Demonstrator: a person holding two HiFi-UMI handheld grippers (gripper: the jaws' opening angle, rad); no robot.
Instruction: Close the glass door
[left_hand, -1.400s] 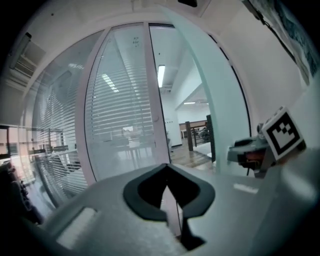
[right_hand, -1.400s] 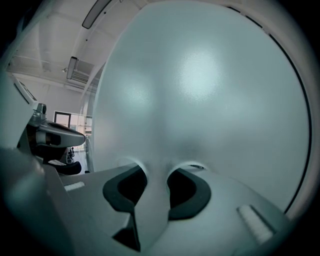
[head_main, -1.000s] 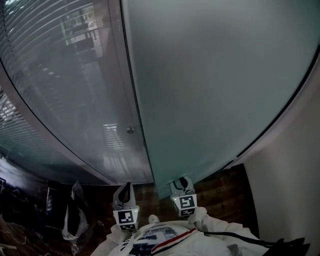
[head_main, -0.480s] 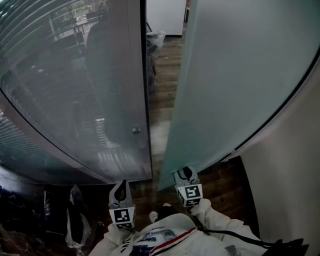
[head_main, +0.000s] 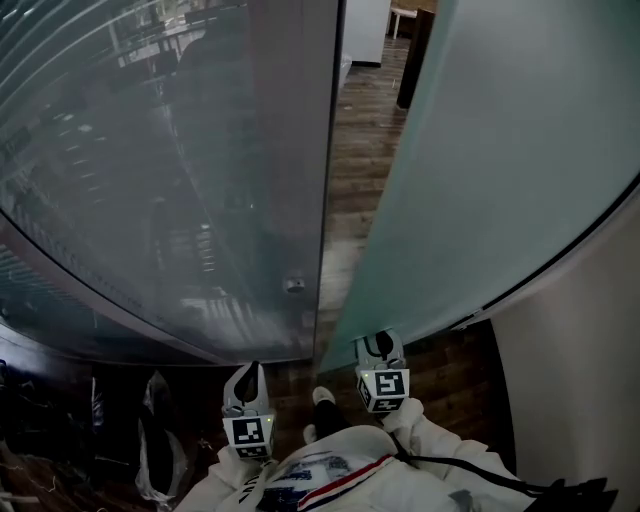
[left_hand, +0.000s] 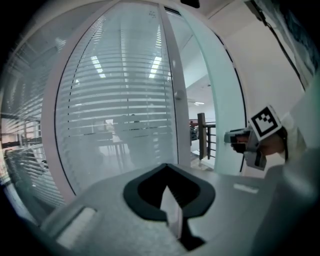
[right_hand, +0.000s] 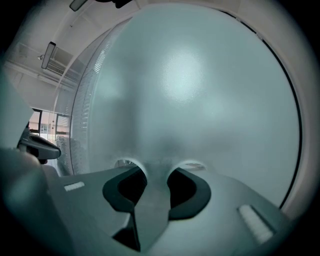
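Note:
The frosted glass door (head_main: 500, 180) stands ajar, with a strip of wooden floor (head_main: 360, 150) showing between its edge and the grey frame post (head_main: 300, 150). My right gripper (head_main: 377, 345) is at the door's free edge. In the right gripper view its jaws (right_hand: 152, 190) straddle that edge and are shut on the glass door (right_hand: 200, 90). My left gripper (head_main: 250, 372) hangs lower left, apart from the door, fingers together with nothing held. In the left gripper view it (left_hand: 172, 200) faces the fixed pane with blinds (left_hand: 120, 110).
A small round fitting (head_main: 294, 285) sits low on the frame post. A white wall (head_main: 580, 380) closes off the right side. Plastic bags (head_main: 150, 440) lie on the floor at the left. A dark post (head_main: 412, 70) stands beyond the gap.
The gap between door edge and frame has gone from none to wide, the edge swinging right. My right gripper moved with the edge. The left gripper shifted slightly.

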